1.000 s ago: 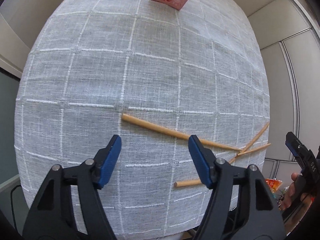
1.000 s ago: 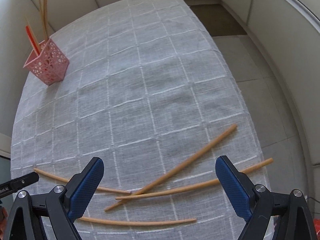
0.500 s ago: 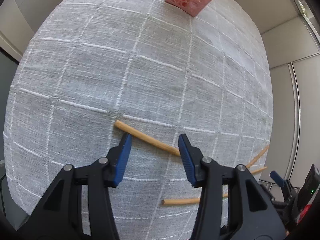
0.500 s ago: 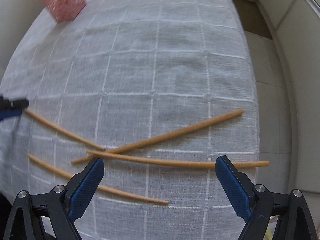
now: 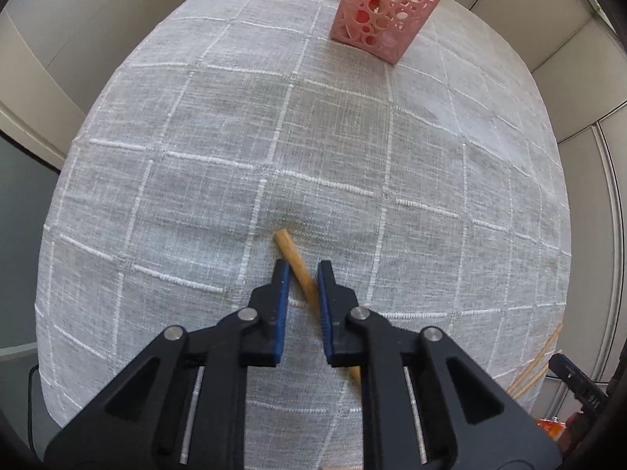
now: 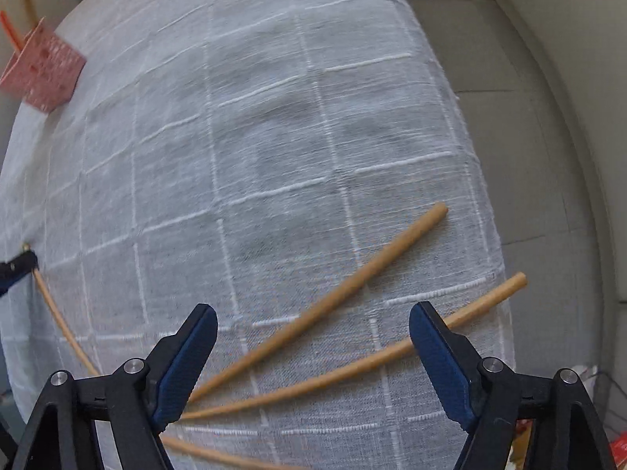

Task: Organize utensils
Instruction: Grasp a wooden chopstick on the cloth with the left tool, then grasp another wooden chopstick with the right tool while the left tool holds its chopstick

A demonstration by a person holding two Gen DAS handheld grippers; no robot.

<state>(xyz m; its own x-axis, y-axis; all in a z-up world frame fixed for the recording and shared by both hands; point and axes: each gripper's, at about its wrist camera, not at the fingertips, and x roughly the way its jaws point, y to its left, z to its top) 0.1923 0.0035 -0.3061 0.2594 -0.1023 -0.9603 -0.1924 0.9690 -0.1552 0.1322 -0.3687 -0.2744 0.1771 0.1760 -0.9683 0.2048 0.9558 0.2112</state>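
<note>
Left gripper [image 5: 301,274]: jaws have just been closing — now narrow around a chopstick [image 5: 292,254] at lower centre, pads seemingly touching it.
Right gripper [image 6: 313,337]: jaws wide, closing slightly, now lower over two crossed chopsticks [image 6: 352,286] on the bench [image 6: 274,117].
Pink holder [image 5: 386,8]: top of frame, sticks already inside.
Meaning: the left pick-up looks imminent.

Grey checked tablecloth [image 5: 243,125] with white grid lines, beige wall panels [image 5: 90,11] behind.
</note>
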